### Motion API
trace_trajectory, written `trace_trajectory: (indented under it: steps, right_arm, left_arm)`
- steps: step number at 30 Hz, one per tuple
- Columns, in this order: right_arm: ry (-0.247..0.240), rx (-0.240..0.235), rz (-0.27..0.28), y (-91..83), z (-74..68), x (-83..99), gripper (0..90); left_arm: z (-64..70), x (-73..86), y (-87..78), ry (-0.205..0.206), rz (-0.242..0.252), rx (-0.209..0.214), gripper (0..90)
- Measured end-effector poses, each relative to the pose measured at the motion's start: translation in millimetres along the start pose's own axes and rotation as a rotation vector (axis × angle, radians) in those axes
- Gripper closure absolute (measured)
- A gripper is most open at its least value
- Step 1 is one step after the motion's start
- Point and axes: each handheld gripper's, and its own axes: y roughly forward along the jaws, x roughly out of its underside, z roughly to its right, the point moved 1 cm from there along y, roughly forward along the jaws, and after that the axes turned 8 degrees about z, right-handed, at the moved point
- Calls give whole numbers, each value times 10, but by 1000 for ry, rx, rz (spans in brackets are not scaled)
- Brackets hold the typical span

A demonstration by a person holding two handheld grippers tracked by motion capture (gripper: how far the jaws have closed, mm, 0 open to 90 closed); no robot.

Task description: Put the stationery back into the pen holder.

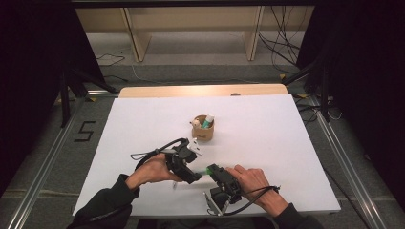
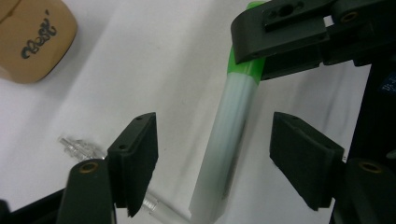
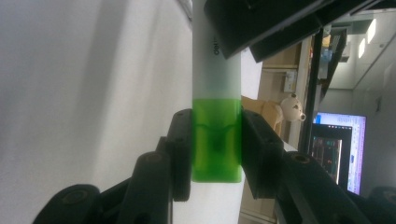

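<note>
A pen with a frosted white barrel [image 2: 232, 126] and a green cap [image 3: 216, 142] is held just above the white table cover, seen as a green spot [image 1: 207, 170] in the high view. My right gripper [image 3: 216, 148] is shut on the green cap. My left gripper [image 2: 215, 158] is open, one jaw on each side of the barrel, neither touching it. In the high view the left gripper [image 1: 190, 174] and the right gripper [image 1: 213, 170] meet tip to tip near the table's front edge.
A brown cup [image 1: 203, 130] holding a few small items stands at mid table, also at the corner [image 2: 32, 37] of the left gripper view. A clear plastic piece [image 2: 80, 147] lies on the white cover [image 1: 143, 119] beside the left jaw.
</note>
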Motion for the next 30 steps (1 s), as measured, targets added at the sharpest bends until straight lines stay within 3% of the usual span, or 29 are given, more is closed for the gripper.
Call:
trace_trajectory:
  steps: [12,30]
  right_arm:
    - [-20,-18,3,-6,-22,-25,674]
    - [-59,-15,29,-1,-52,-47,674]
  left_arm:
    - [32,-90,88,65,-59,62,488]
    - [29,-142,209,83,-130,138,669]
